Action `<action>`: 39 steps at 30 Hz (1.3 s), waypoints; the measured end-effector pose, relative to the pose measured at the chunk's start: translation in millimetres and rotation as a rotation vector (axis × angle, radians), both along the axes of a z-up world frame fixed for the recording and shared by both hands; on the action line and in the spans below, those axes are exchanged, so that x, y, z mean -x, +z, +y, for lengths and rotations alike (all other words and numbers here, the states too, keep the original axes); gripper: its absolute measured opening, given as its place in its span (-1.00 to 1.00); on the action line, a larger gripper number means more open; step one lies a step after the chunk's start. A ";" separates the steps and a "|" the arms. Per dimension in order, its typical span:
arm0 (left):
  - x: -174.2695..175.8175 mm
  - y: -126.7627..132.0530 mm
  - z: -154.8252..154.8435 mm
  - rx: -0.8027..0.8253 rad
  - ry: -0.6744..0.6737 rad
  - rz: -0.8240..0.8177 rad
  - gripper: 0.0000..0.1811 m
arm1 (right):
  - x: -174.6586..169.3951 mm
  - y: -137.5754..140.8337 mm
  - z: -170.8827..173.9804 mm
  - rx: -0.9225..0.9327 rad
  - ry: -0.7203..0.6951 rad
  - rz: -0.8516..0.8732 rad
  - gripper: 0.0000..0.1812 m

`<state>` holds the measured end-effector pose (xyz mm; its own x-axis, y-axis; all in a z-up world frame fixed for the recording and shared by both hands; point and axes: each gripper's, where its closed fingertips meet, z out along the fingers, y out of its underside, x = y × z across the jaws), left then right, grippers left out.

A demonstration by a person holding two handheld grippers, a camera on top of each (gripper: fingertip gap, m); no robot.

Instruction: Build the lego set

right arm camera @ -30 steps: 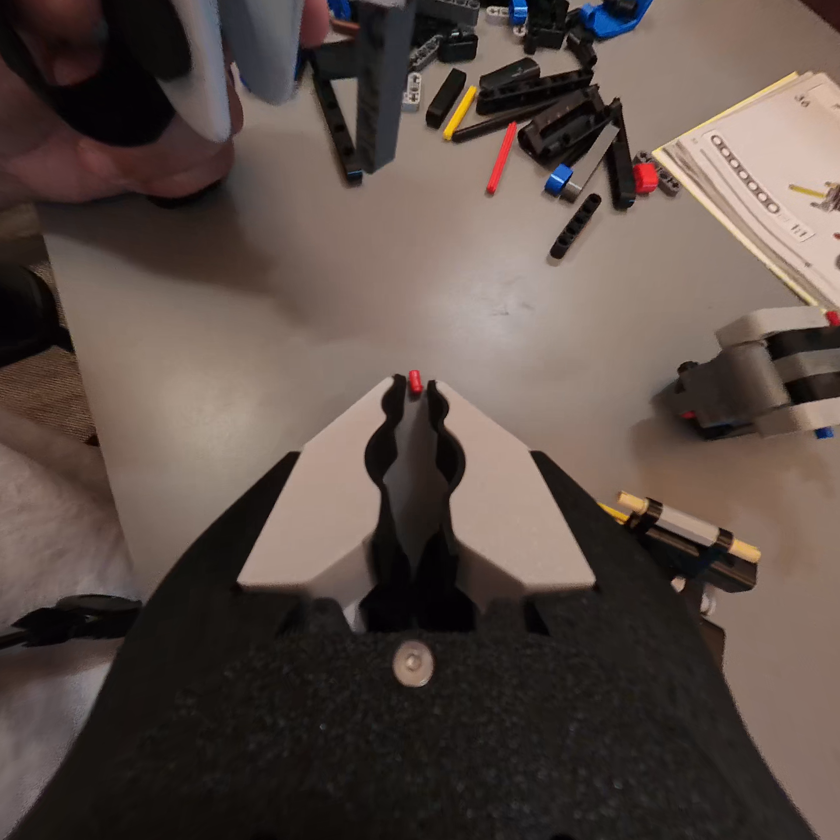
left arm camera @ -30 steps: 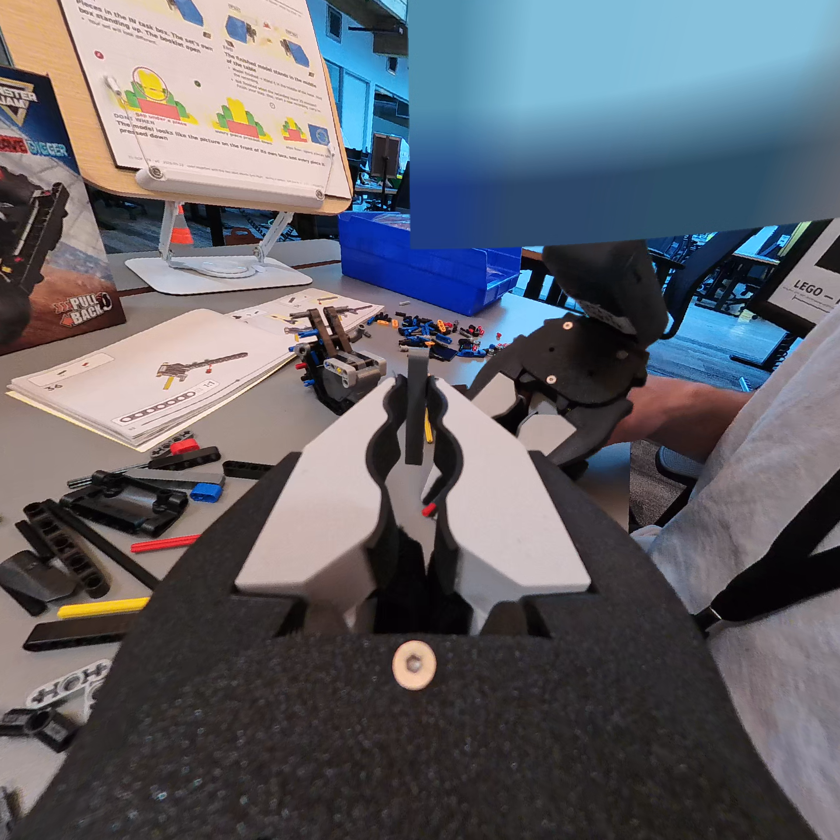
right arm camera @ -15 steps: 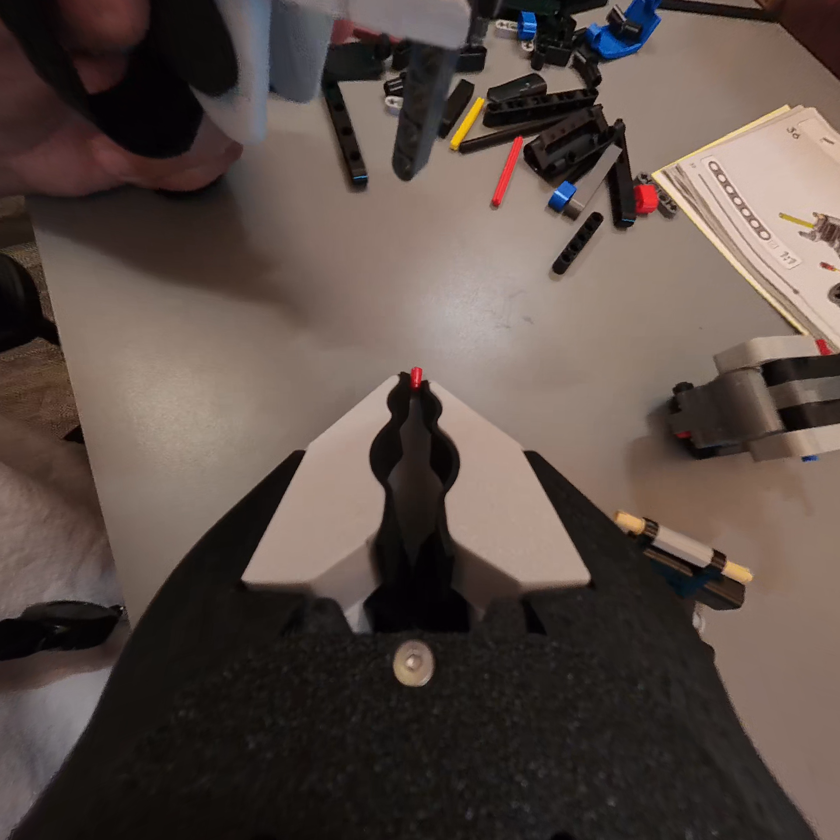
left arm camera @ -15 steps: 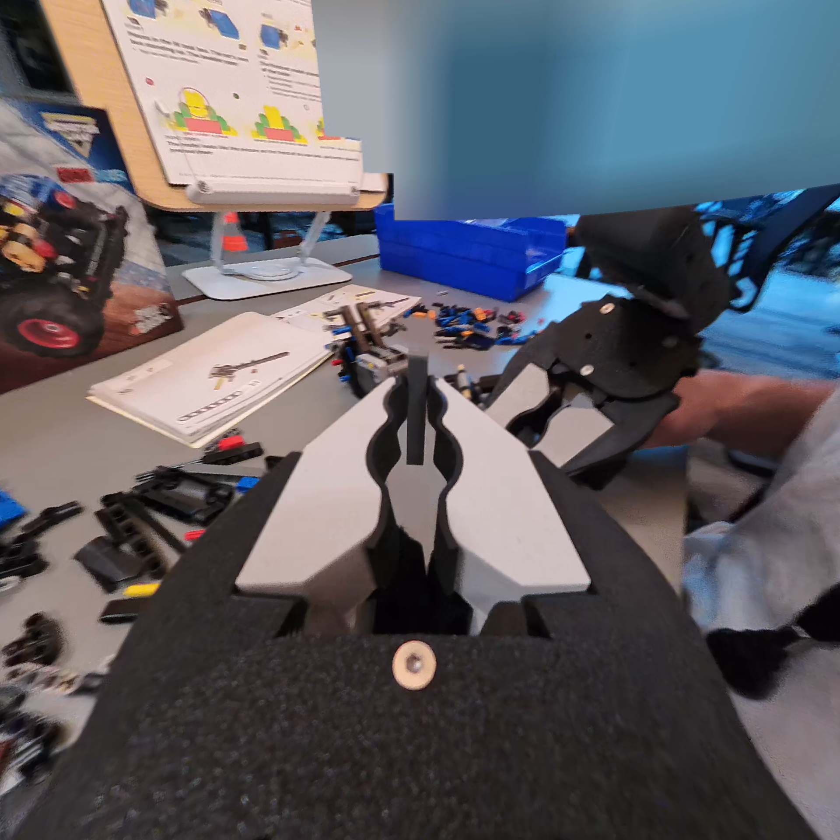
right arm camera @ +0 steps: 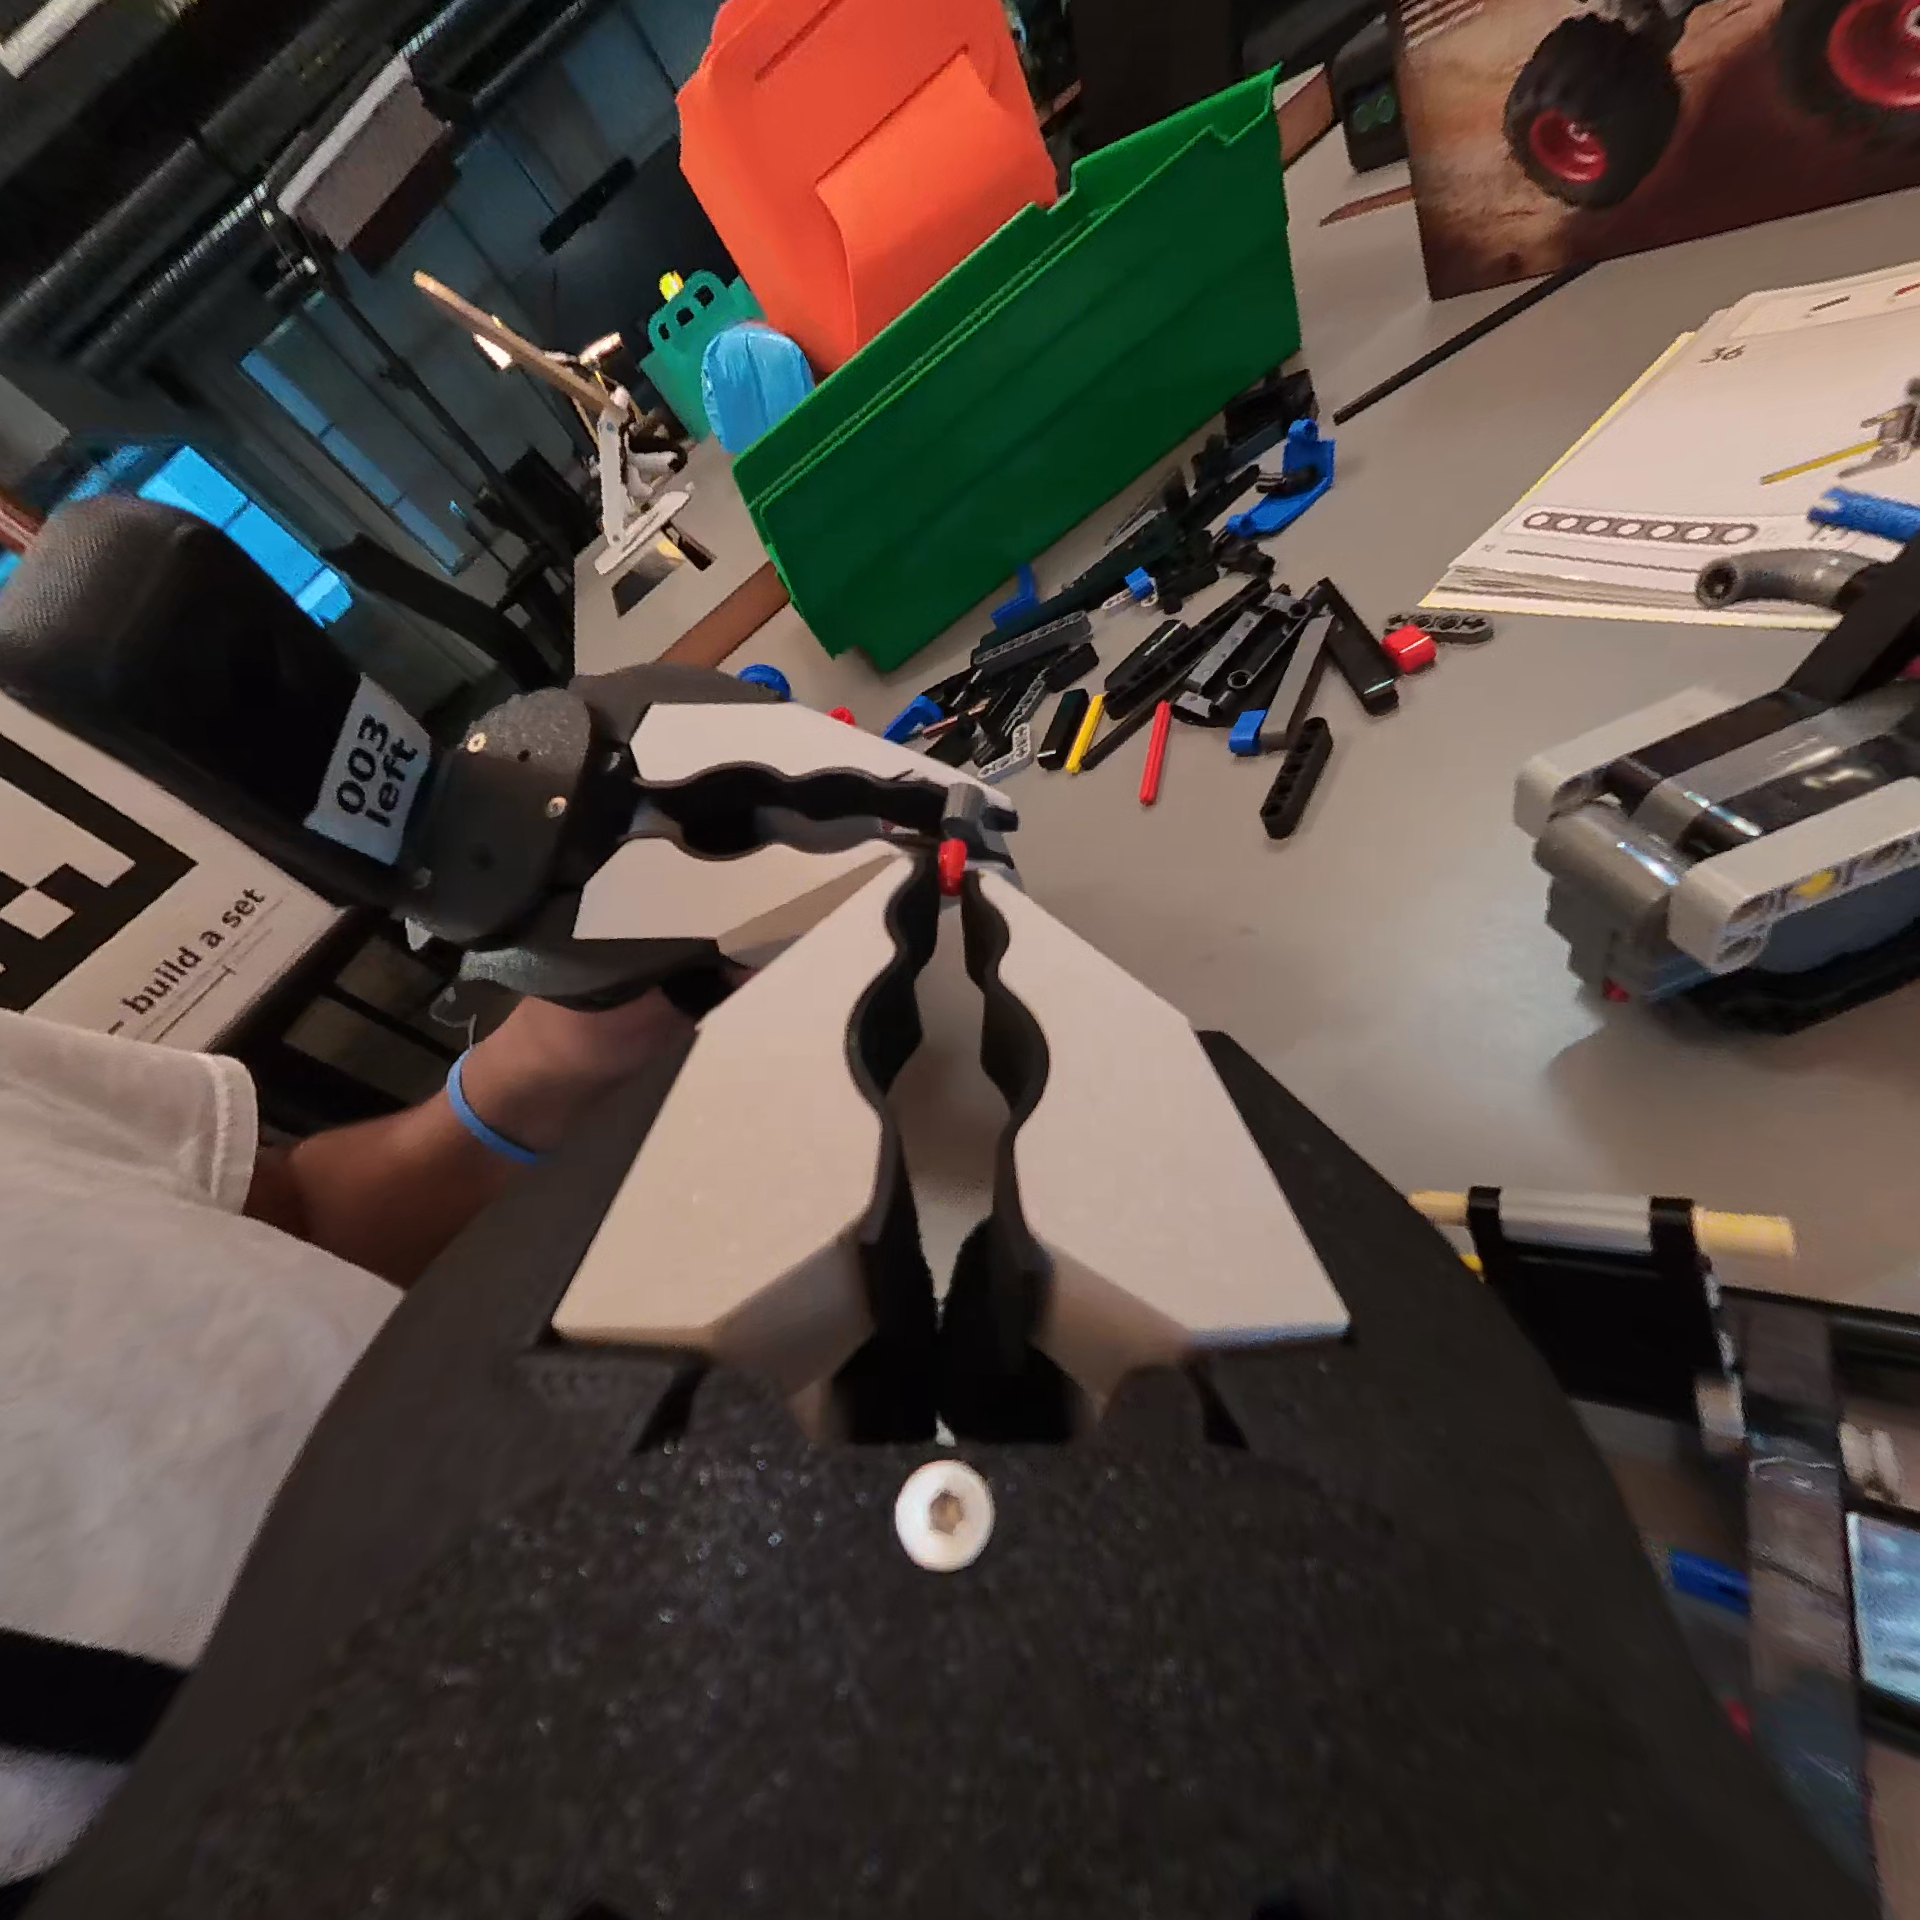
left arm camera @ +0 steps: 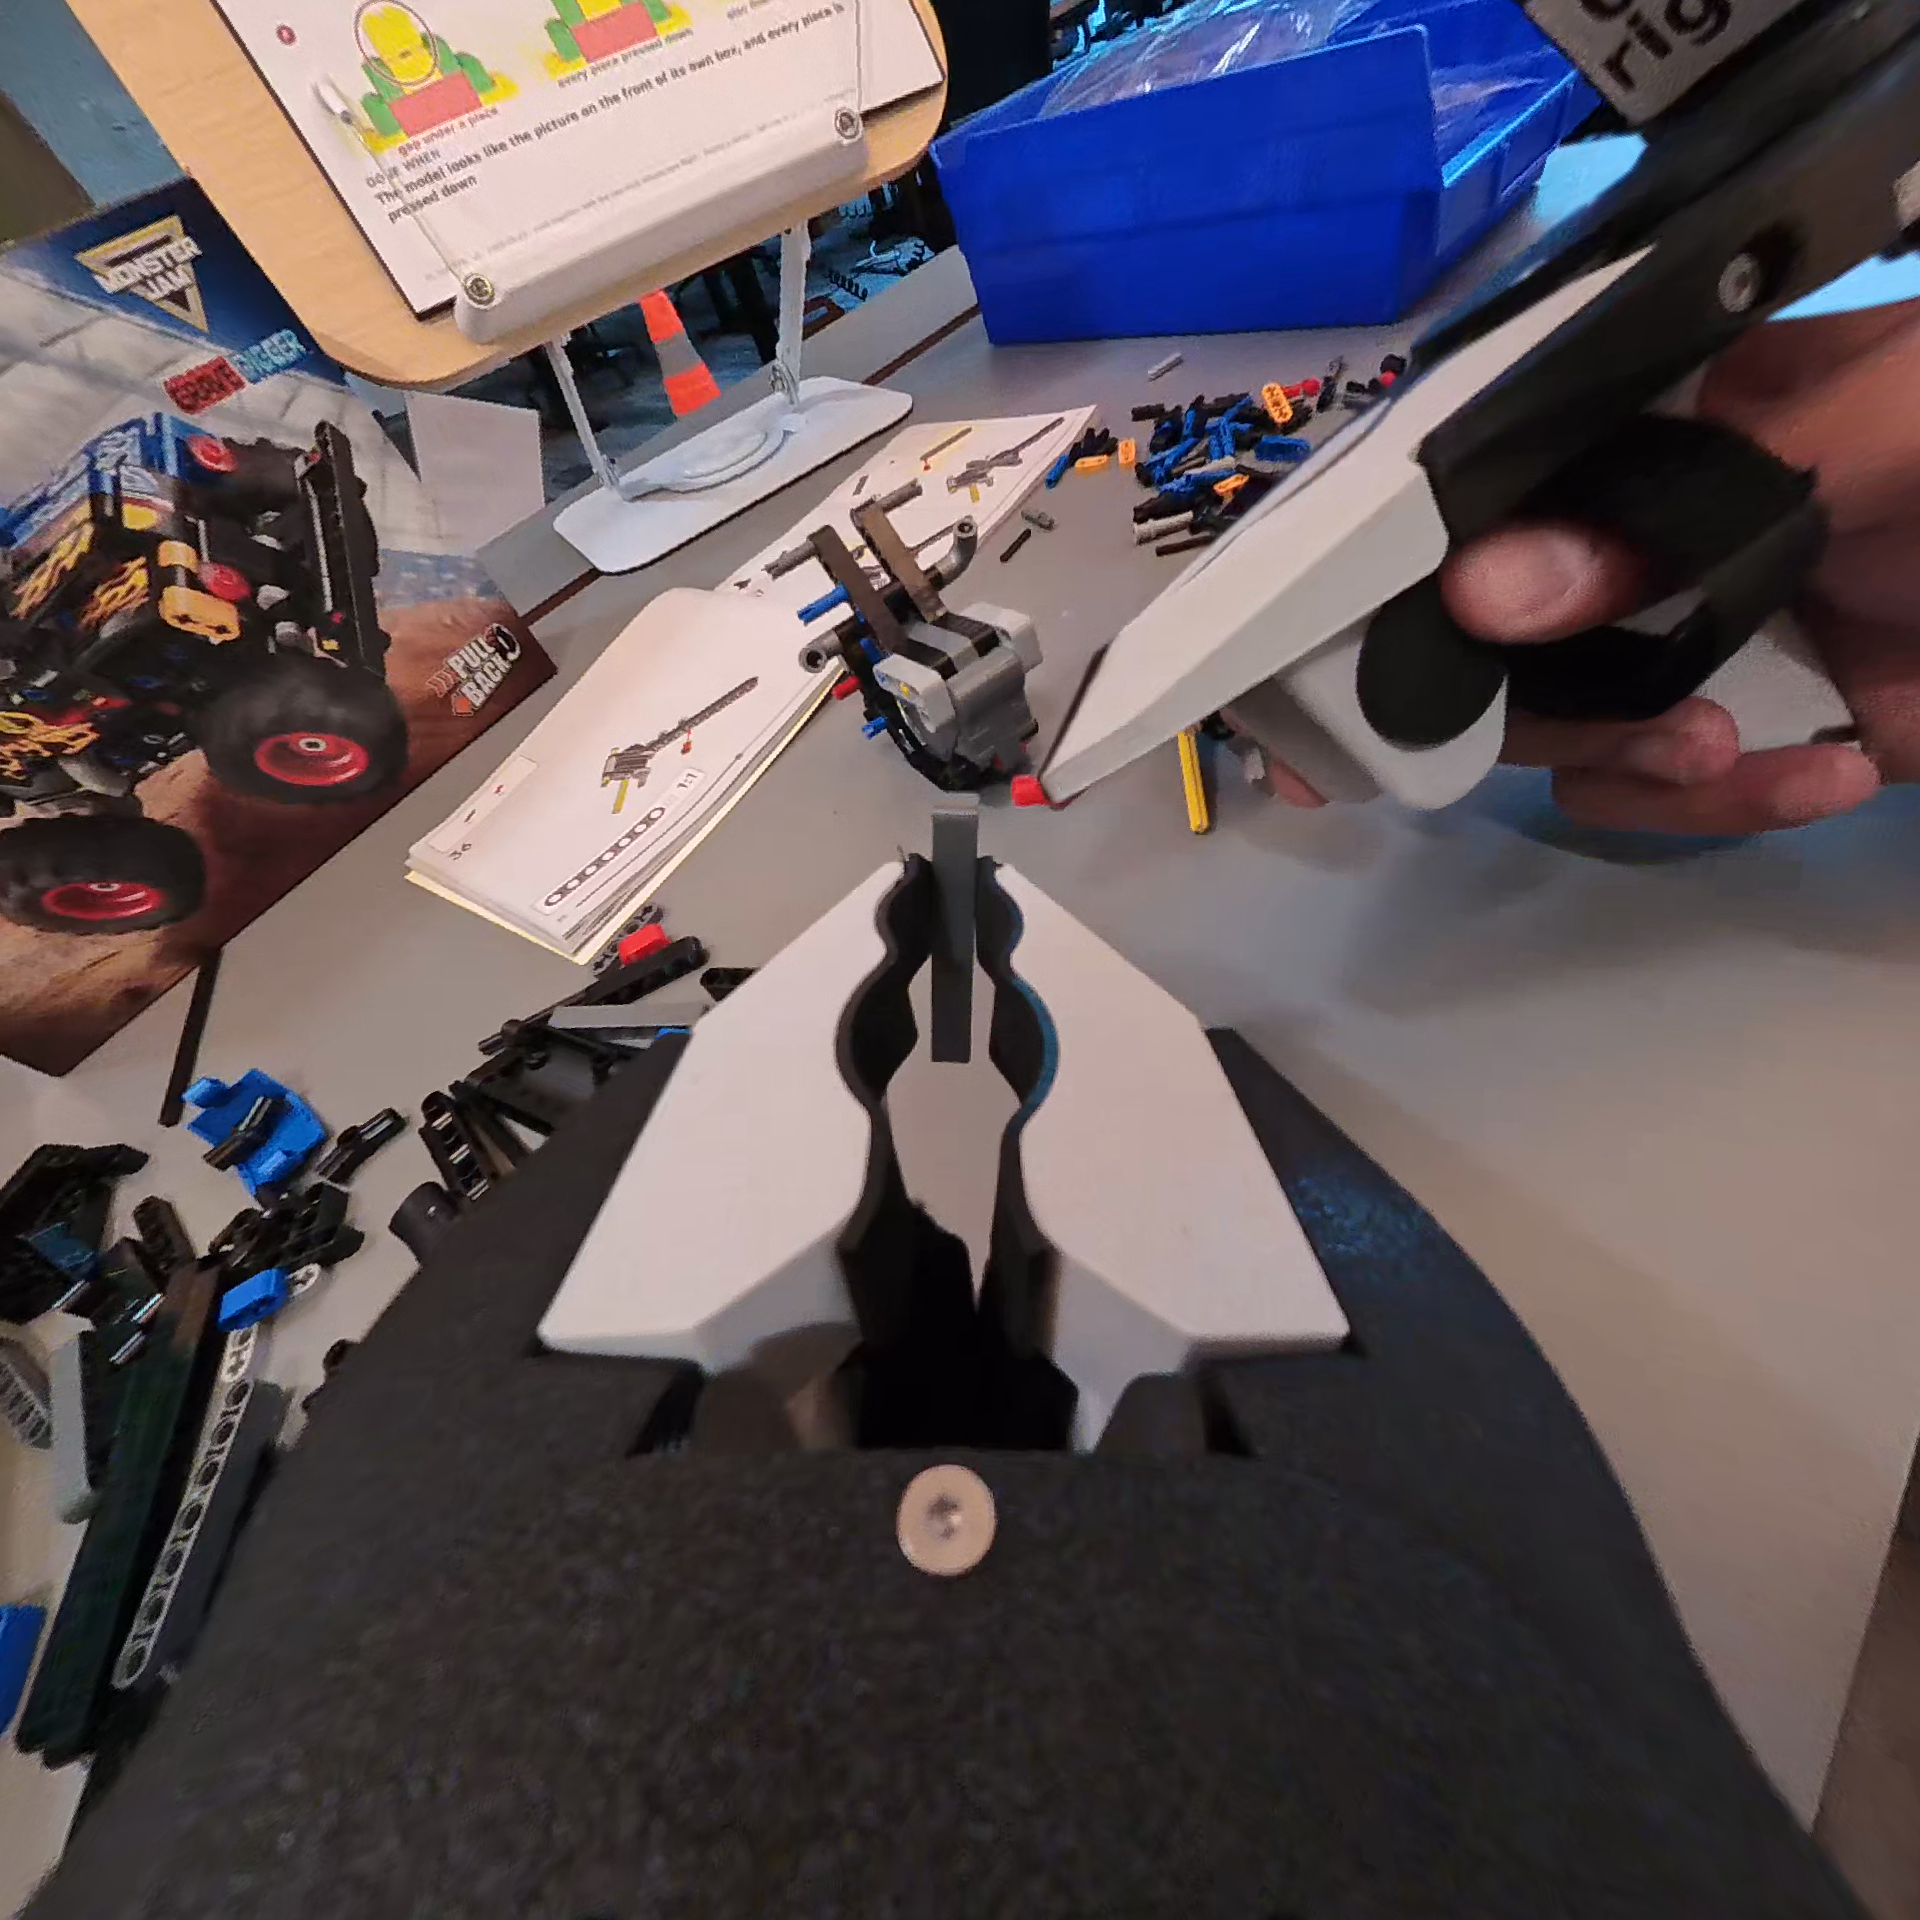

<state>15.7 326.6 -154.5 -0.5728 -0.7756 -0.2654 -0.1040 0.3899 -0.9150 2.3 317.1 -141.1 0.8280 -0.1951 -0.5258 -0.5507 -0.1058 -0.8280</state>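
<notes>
The build looks to be in its early-to-middle stretch. The grey counter [left arm camera: 1558, 1195] carries the set's box [left arm camera: 208, 623] propped at the back and an open instruction booklet [left arm camera: 623, 769]. Just beside the booklet stands the one sizeable finished piece, a grey and black chassis block [left arm camera: 935, 675] with a few beams and blue pins standing off it. No wheels or bodywork are on it, so most of the model is still to come.

A large spread of loose parts remains: black beams and blue pieces [right arm camera: 1195, 644] in front of the green bin [right arm camera: 1039, 416], and a scatter of small pins [left arm camera: 1216, 457] near the blue bin [left arm camera: 1247, 177]. A small black sub-assembly on a tan axle [right arm camera: 1600, 1236] lies apart (its place in the model cannot be told).

The step in hand is small. The left tool [left arm camera: 956, 883] is closed narrowly on a dark grey beam [left arm camera: 954, 935] held upright above the counter. The right tool [right arm camera: 951, 883] pinches a red pin [right arm camera: 950, 858] at its tips, almost touching the beam's top end, apparently about to be pressed in.
</notes>
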 end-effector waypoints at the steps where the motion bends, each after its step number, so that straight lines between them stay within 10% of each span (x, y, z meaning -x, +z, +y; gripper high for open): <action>1: -0.5 -0.6 -1.5 -0.005 -0.001 0.001 -0.93 | -0.2 -0.5 0.9 -0.010 -0.003 0.010 -0.96; 39: -7.9 -10.8 -11.0 -0.230 0.080 -0.087 -0.93 | -13.8 -10.7 -5.3 -0.001 -0.111 -0.012 -0.97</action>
